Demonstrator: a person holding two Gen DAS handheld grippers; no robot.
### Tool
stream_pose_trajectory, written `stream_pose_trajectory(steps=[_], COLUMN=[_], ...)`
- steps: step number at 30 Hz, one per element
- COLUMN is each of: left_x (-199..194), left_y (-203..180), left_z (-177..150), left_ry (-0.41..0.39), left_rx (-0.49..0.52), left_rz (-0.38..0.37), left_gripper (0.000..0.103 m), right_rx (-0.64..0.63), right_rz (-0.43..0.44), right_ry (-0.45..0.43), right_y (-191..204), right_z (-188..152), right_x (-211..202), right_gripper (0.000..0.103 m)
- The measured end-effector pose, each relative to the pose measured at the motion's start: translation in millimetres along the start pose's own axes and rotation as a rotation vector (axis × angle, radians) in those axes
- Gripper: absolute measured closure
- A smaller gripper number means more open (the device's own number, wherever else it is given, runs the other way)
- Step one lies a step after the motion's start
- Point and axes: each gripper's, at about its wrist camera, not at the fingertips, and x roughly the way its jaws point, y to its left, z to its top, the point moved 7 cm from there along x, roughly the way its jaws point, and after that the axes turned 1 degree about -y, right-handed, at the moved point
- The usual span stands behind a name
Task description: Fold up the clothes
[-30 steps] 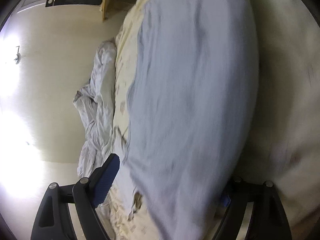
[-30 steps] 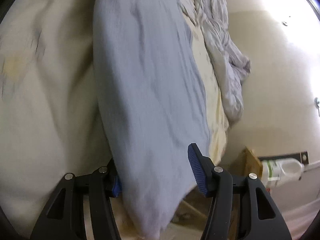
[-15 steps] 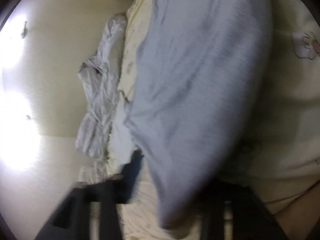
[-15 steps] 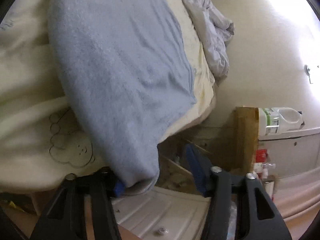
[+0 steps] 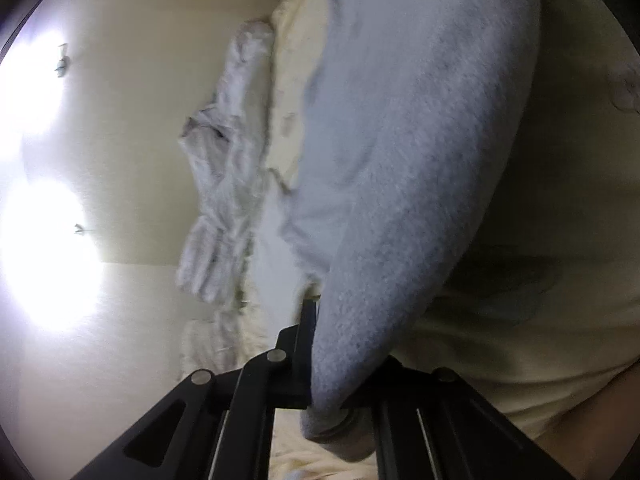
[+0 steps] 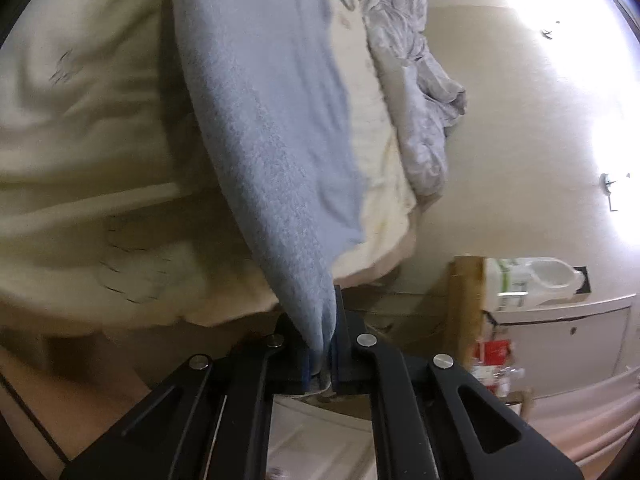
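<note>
I hold the blue cloth (image 6: 272,152) with both grippers. The right gripper (image 6: 320,364) has its jaws closed tight on one corner, so the cloth does not slip when I lift. The left gripper (image 5: 320,392) is closed on the other corner; there the fabric (image 5: 400,168) bulges over the jaws. The cloth stretches from the jaws onto the bed (image 6: 80,128), near its foot edge. The grey bedding (image 6: 420,92) lies along the far edge, out of the way for folding.

I see open bed (image 6: 384,152) beyond the towel (image 6: 272,120); crumpled sheet (image 6: 420,112) blocks far edge, wooden post (image 6: 466,300) crowds my right.
</note>
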Motion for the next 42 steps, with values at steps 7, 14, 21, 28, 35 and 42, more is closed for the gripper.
stream_pose_trajectory(steps=[7,14,21,28,35,42], left_x=[-40.9,-105.5,-181.1,-138.1,10.2,120.9], left_y=[99.8,190.7,248.7,229.5,144.2,65.5], left_z=[5.7,5.4,-5.0,-11.5,0.0,21.3], left_ry=[-0.048,-0.086,-0.138,-0.109,0.025,0.118], left_rx=[-0.115,-0.204,-0.252,-0.255,-0.229,-0.050], left_rz=[0.139,0.235,0.333,0.207,-0.114,-0.322], left_gripper=[0.097,0.097,0.097,0.097,0.097,0.097], right_rx=[0.070,0.135,0.197,0.259,0.230,0.214], right_rz=[-0.079,-0.171,-0.200,-0.041,0.200,0.417], right_ry=[-0.040,-0.081,-0.090,-0.072,-0.008,0.109], right_y=[-106.6,-193.5,-244.6,-237.8,-175.0,-124.6], right_z=[5.4,1.5,-6.4,2.8,37.1,59.1], right_x=[-17.8,-69.4,-133.1,-104.7,48.6,204.8], right_gripper=[0.098,0.098,0.098,0.098,0.098,0.098])
